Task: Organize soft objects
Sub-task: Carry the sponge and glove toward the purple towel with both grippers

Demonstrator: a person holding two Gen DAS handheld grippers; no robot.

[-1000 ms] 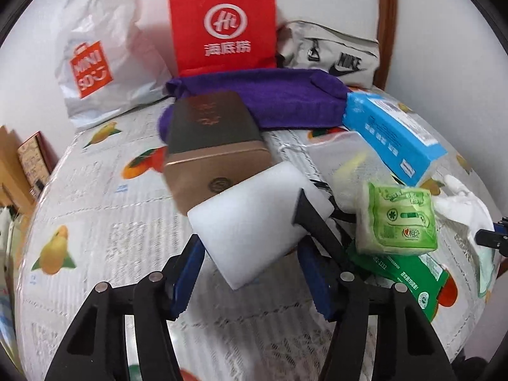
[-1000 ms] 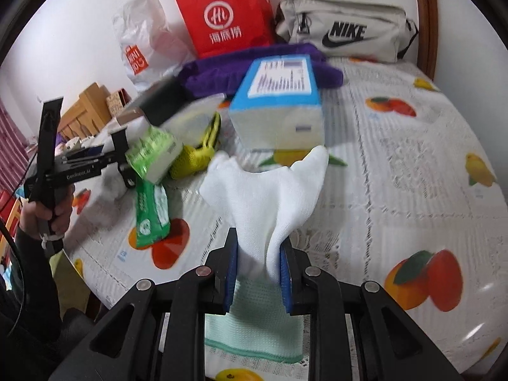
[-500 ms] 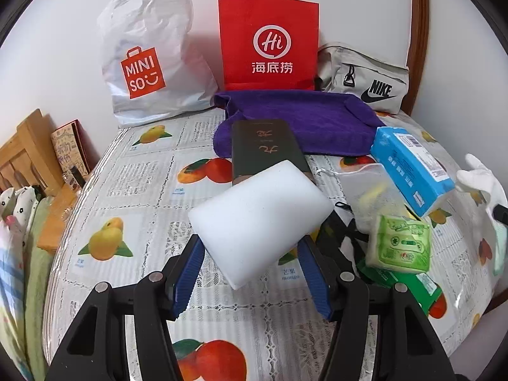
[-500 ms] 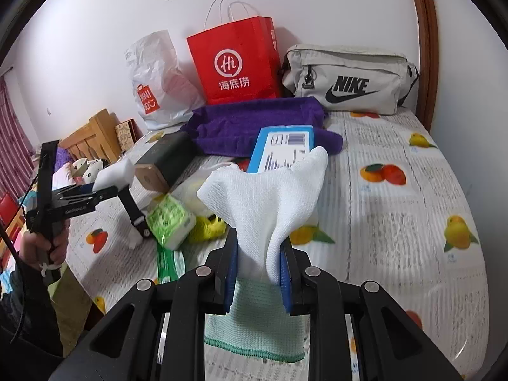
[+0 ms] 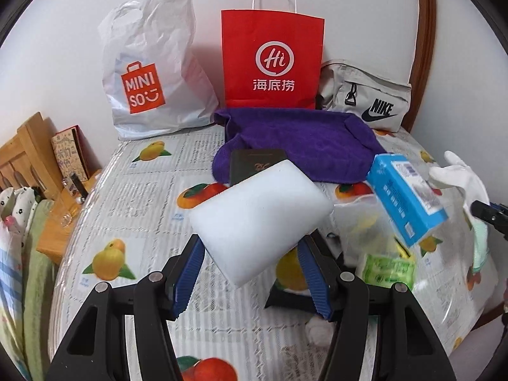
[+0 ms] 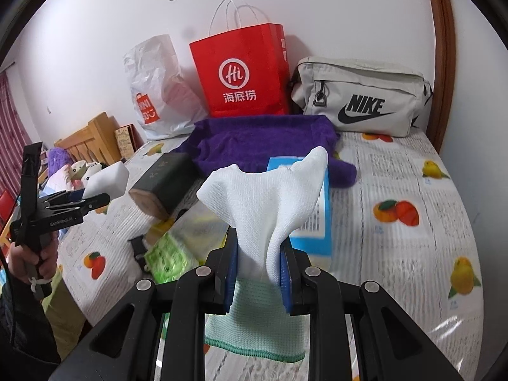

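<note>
Both picks made, nothing placed yet.
We pinch sponge (image 5: 260, 219) in left gripper (image 5: 250, 273), glove (image 6: 266, 203) in right gripper (image 6: 258, 273); green packs (image 5: 389, 270) remain.

Both wrist views face the wall — sharing the red bag (image 5: 272, 60) (image 6: 243, 71).

"MINISO" bag (image 5: 149, 73), "Hi" bag (image 5: 273, 63), "NIKE" pouch (image 5: 365, 98)
</note>
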